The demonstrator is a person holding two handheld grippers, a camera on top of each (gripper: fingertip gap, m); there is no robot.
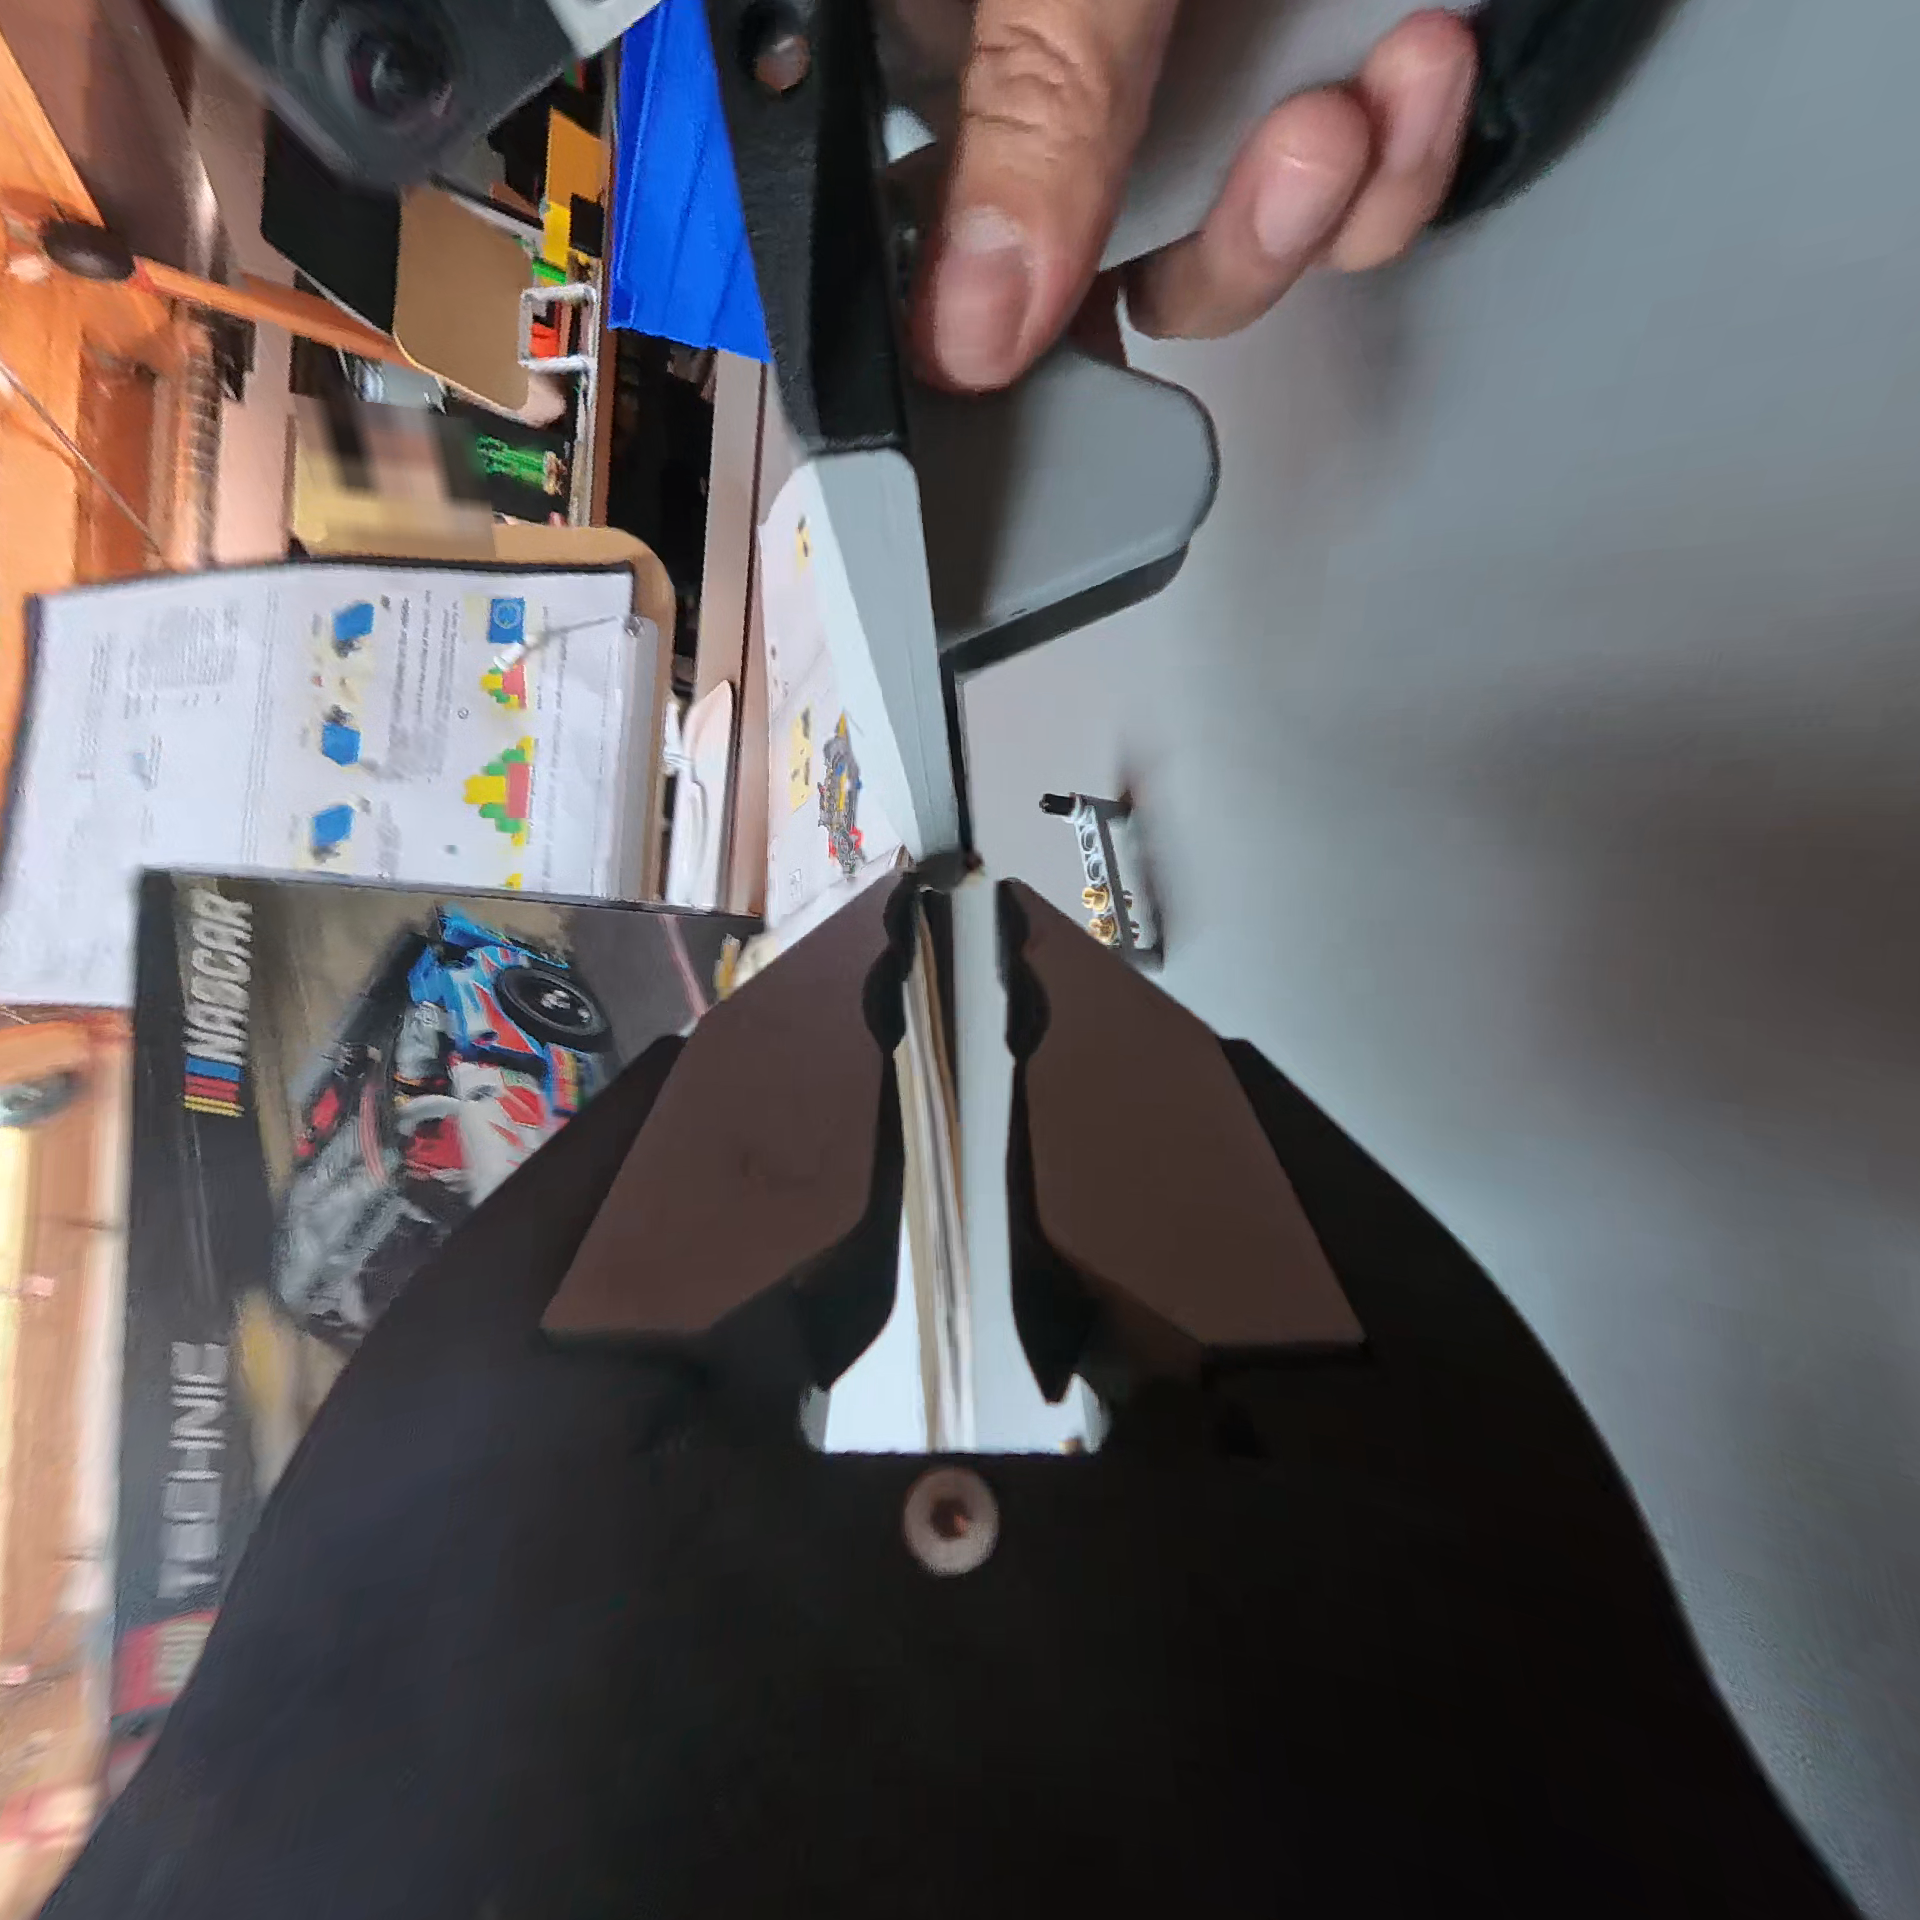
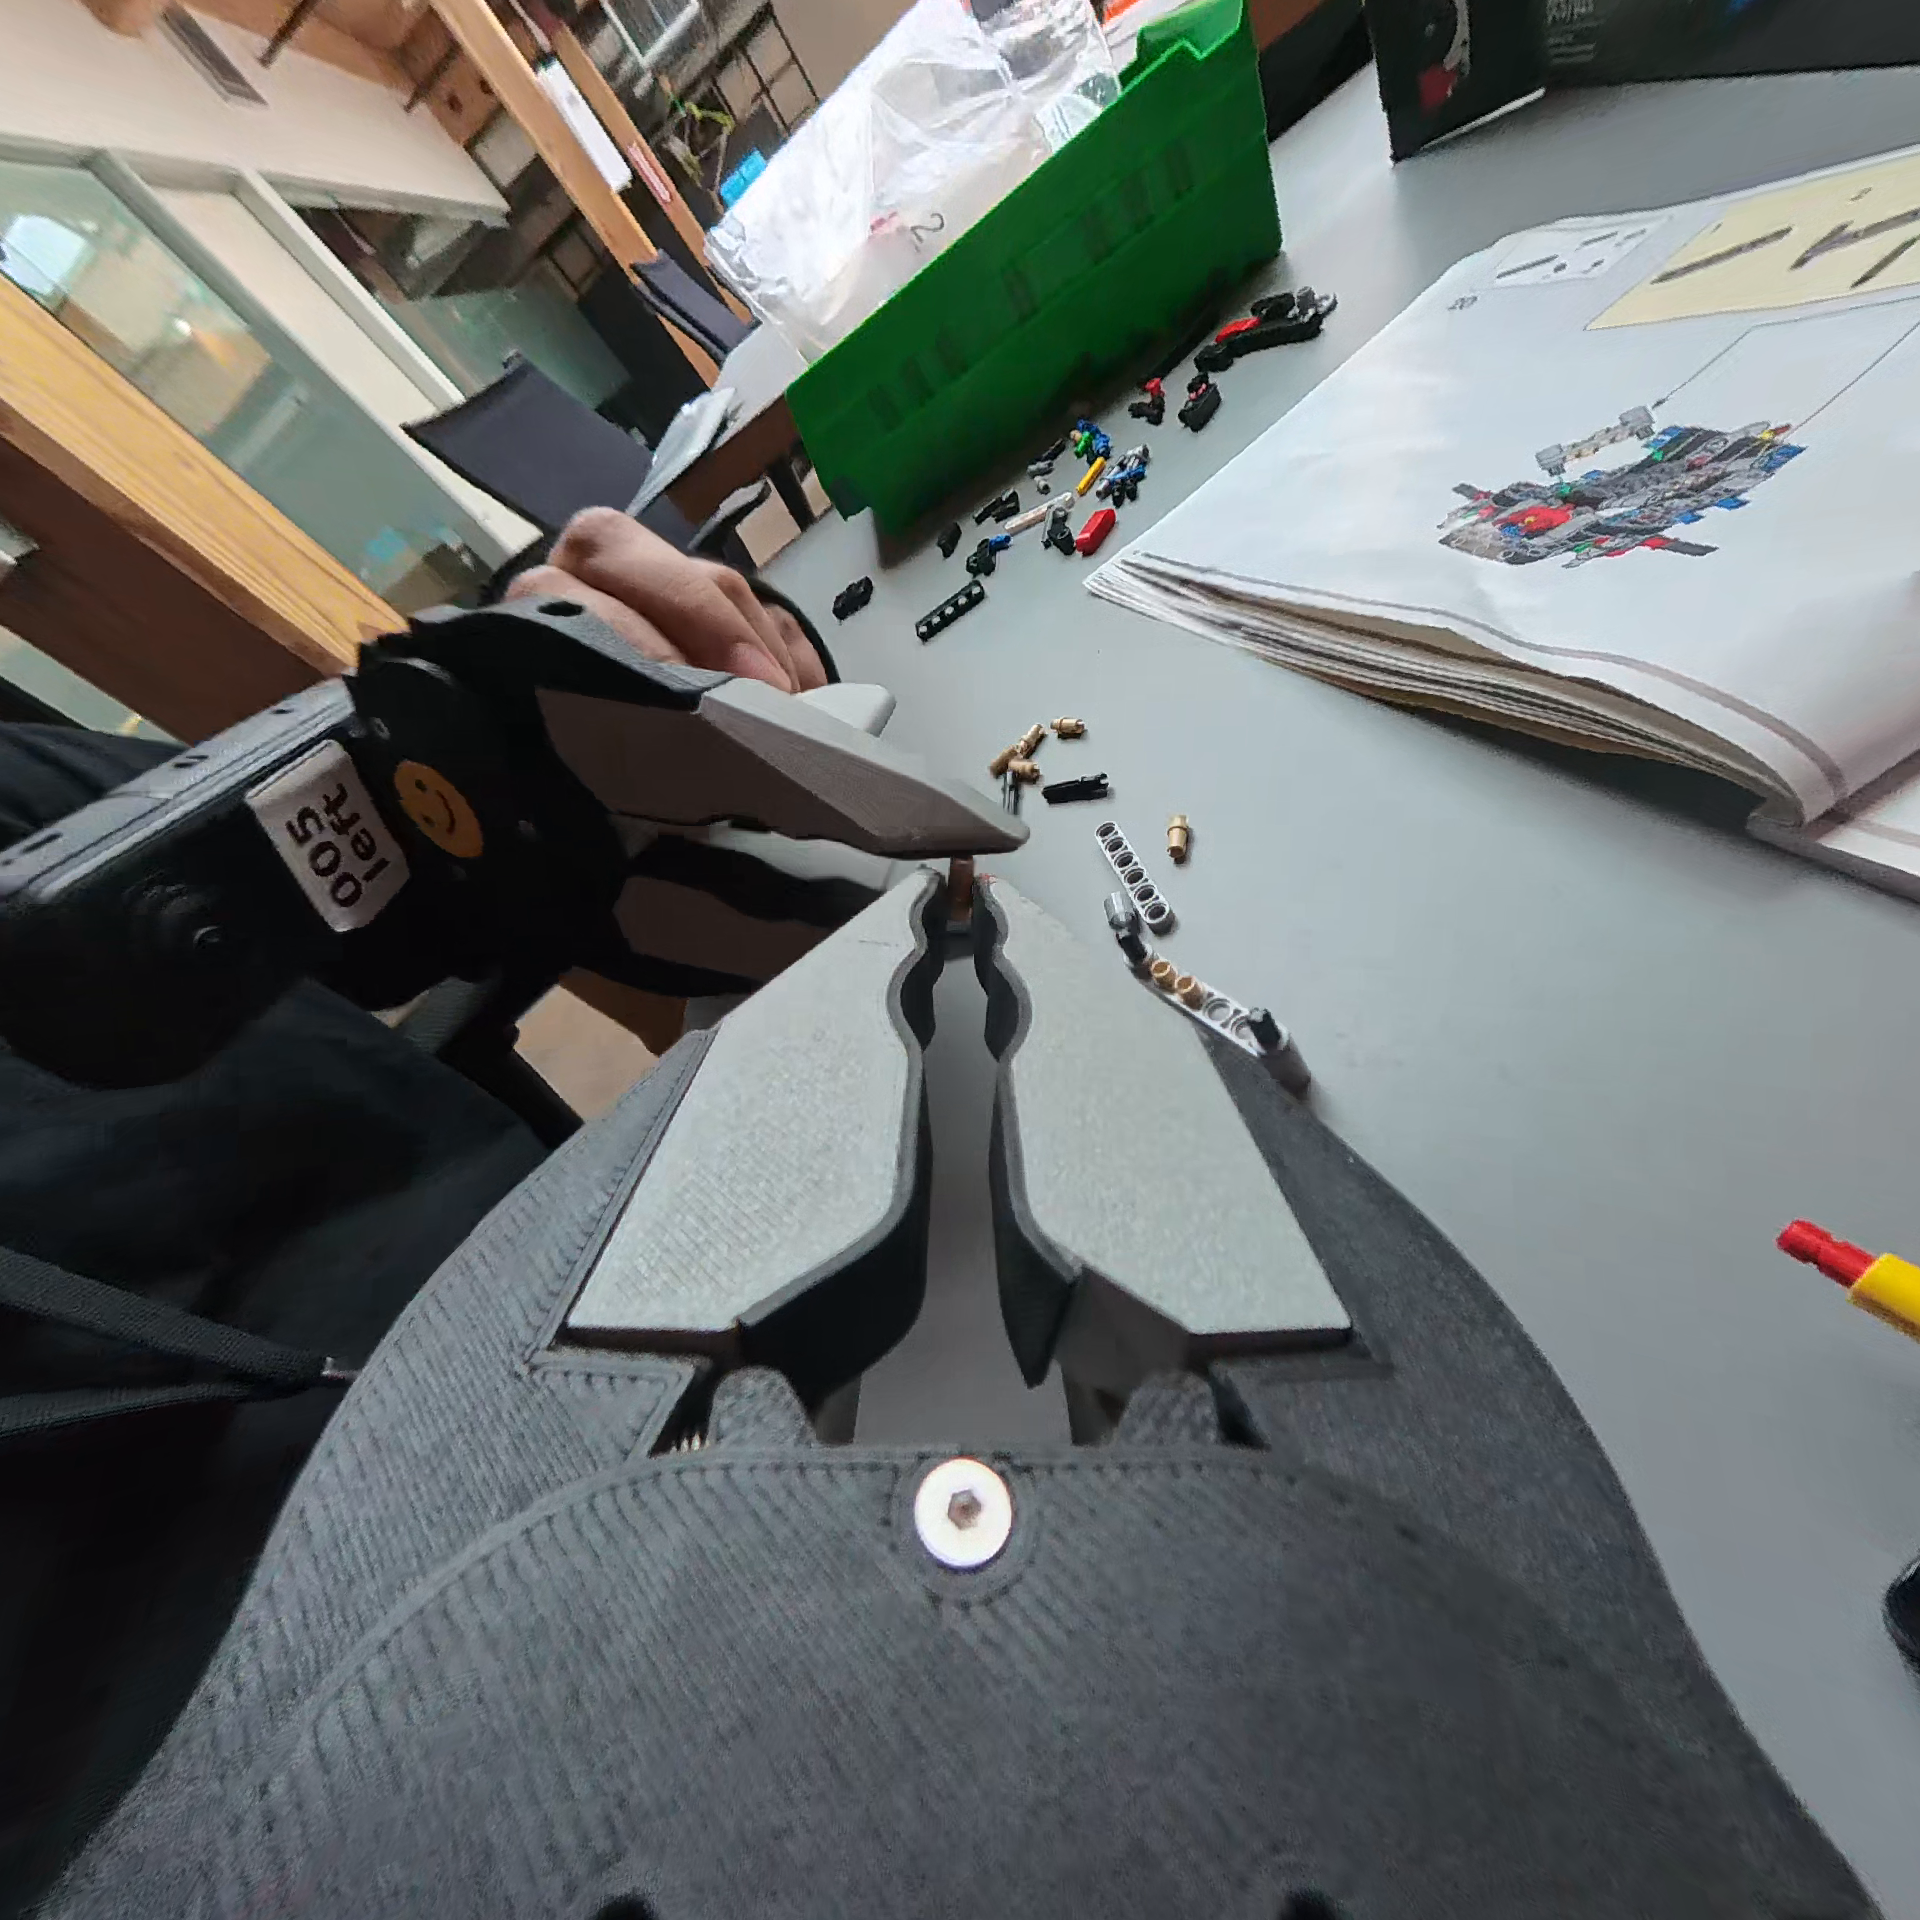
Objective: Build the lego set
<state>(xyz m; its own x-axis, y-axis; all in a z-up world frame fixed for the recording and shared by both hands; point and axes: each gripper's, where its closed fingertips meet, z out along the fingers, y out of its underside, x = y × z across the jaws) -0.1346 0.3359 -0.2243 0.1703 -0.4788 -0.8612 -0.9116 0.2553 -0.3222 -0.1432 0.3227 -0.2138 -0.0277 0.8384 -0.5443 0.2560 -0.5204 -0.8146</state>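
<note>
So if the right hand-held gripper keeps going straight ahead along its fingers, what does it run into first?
The left hand-held gripper. Its grey tip sits directly over the small tan pin pinched at the right hand-held gripper tips, nearly touching. Beyond it lie loose tan pins on the table, though depth is uncertain.

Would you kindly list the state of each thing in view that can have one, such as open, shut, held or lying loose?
right gripper: shut on a small tan pin, held upright at its tips.
left gripper: tips meet the pin's top; open or shut cannot be told.
instruction booklet: open, flat on the table.
green bin: open-topped, holding clear bags.
grey beams: lying loose, uncoupled.
loose tan pins: scattered.
</note>
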